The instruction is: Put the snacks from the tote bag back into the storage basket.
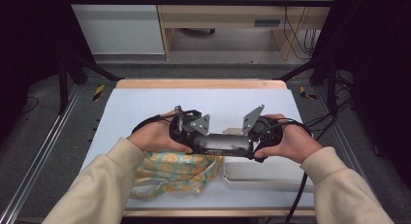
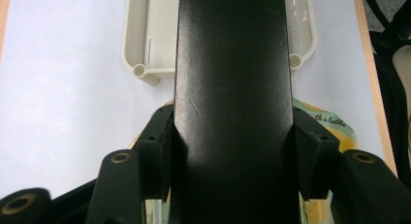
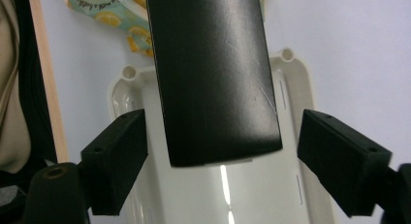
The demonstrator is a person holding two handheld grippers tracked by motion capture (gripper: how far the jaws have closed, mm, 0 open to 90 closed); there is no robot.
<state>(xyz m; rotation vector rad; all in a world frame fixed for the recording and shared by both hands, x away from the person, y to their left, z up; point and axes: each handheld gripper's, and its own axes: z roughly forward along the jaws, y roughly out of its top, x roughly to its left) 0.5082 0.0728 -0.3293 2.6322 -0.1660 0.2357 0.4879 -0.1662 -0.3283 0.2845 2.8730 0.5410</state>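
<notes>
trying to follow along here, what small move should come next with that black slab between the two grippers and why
Probably close the right gripper on the black slab. Its fingers stand apart from the slab's end, gaps on both sides, while the left gripper clamps the other end alone. The slab hangs above the cream tray, so a second grip would steady it.

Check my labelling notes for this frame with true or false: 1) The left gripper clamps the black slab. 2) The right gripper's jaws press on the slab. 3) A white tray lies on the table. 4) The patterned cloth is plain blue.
1) True: the left gripper clamps the black slab.
2) False: the right gripper stands open, gaps both sides.
3) True: the white tray lies there.
4) False: the patterned cloth shows yellow citrus slices.
</notes>
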